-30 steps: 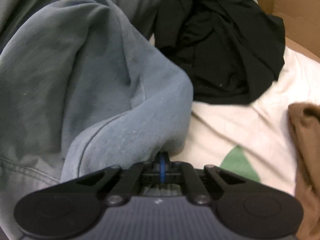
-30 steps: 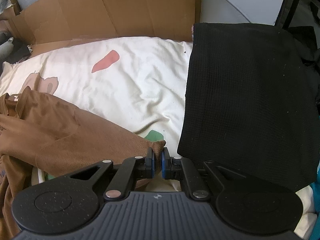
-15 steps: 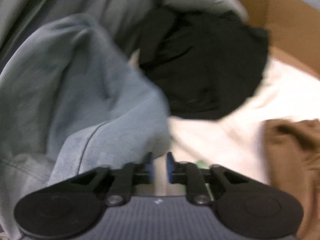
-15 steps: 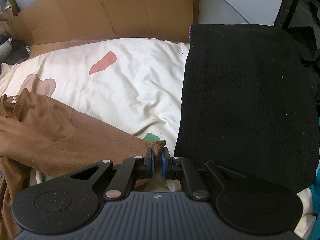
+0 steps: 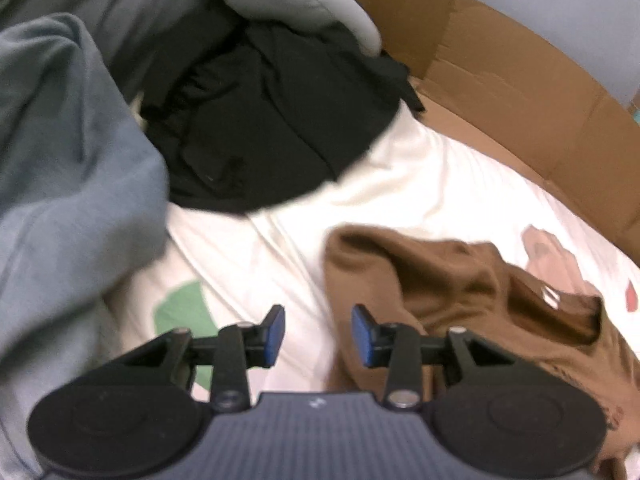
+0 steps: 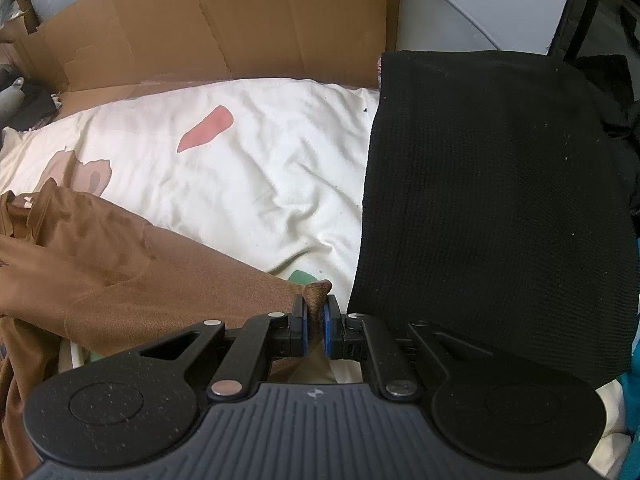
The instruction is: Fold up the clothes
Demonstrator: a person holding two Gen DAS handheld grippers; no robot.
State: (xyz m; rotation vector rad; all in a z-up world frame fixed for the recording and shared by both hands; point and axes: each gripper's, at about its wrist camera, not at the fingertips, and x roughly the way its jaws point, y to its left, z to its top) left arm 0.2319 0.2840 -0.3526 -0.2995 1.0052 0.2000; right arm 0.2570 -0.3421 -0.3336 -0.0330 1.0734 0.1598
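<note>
A brown garment point(image 6: 120, 272) lies crumpled on the white printed sheet point(image 6: 248, 168). My right gripper point(image 6: 315, 328) is shut on a corner of that brown cloth, which pokes up between its blue pads. In the left wrist view the brown garment point(image 5: 460, 292) sits at the right, and my left gripper point(image 5: 318, 334) hangs over the bare sheet point(image 5: 280, 248) beside its edge. Its jaws are opening and nothing is between them. A grey-blue garment point(image 5: 68, 184) is heaped to the left of that gripper.
A folded black knit piece point(image 6: 492, 200) lies flat at the right of the sheet. A crumpled black garment point(image 5: 264, 112) sits behind the grey-blue heap. Flattened cardboard point(image 6: 224, 28) walls the far side. Something teal point(image 6: 630, 412) shows at the lower right edge.
My left gripper let go of the grey-blue garment, opened, and swung right toward the brown garment. The right gripper kept still, shut on the brown corner.
</note>
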